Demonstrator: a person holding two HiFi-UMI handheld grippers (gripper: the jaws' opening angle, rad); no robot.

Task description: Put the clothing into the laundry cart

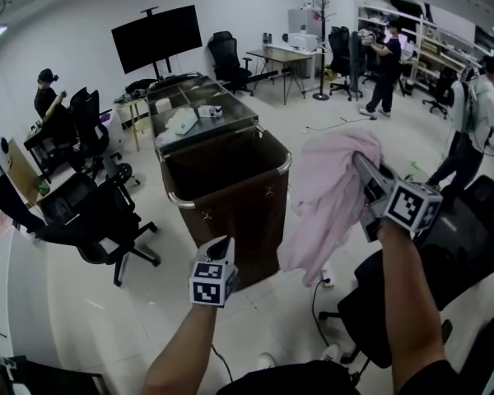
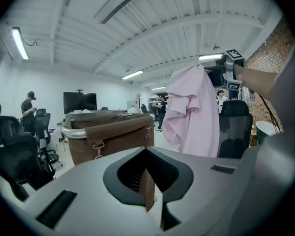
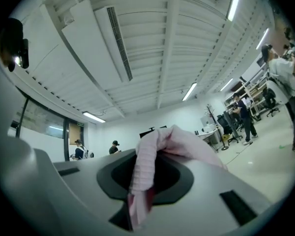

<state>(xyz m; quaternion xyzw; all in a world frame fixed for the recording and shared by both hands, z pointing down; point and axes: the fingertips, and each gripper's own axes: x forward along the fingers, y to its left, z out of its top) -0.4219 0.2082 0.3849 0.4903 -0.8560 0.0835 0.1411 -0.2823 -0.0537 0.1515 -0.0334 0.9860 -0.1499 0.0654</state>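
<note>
Pink garment [image 1: 329, 196] held aloft beside the laundry cart [image 1: 239, 212]. The right tongs [image 1: 364, 169] are clamped on a bunched fold at the garment's top. The right gripper view shows ribbed pink cloth pinched between the jaws and spilling over them. The garment hangs free with its long axis vertical. Its upper part stands above the cart's rim and its lower edge falls below rim level. It hangs outside the cart, just right of the near right corner.

The cart's open mouth lies left of the garment and slightly farther. The coming move therefore appears to be a carry leftward over the rim, followed by release.

The left tongs [image 1: 222, 247] are together and empty. They sit low in front of the cart's near wall, nearer the cart than the right tongs but apart from the garment.

The cloth is soft, pale pink and loosely creased, and looks like a light top.
</note>
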